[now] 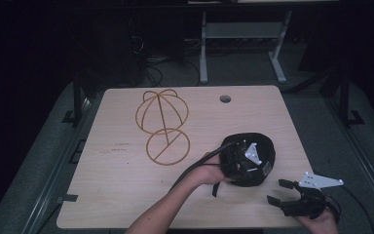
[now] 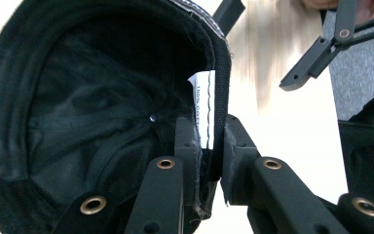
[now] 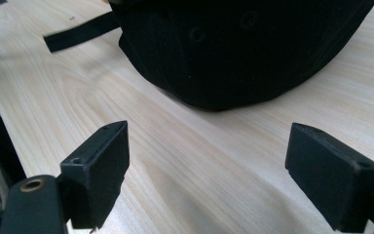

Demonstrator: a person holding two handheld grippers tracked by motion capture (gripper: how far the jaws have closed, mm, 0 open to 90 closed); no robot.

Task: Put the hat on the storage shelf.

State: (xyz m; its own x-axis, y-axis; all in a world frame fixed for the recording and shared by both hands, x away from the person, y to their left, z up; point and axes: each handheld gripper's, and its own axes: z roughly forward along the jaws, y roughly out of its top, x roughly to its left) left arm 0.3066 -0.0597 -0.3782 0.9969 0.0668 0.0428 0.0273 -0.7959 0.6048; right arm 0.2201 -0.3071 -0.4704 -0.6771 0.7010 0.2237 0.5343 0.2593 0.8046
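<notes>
My left gripper (image 2: 213, 161) is pinching the rim of a black cap (image 1: 253, 158), one jaw inside the cap and the other outside, with the sweatband and a small white label (image 2: 205, 108) caught between them. Looking along those jaws, I see into the dark hollow of the cap, its seams running toward a small metal stud at the crown. From above, this gripper (image 1: 233, 163) sits right over the cap, its cable trailing back past my left hand (image 1: 205, 171).

The cap rests on the wooden table (image 1: 126, 185), toward the near right part of the top. A black strap (image 3: 80, 31) lies flat on the wood beside the cap, on the side nearer my left hand.

My right gripper (image 1: 278, 191) is just beyond the cap toward the near right corner of the table, close to the edge, held in my right hand (image 1: 316, 222). Its jaws are spread wide with nothing between them. Along them I see bare wood and then the rounded outside of the cap (image 3: 243, 48), near but not touching.

Well apart from the cap, toward the far left side of the table, stands a gold wire stand (image 1: 163, 127): a domed frame above a flat ring base. Beyond the cap, near the far edge, is a round hole (image 1: 225, 99) in the tabletop.
</notes>
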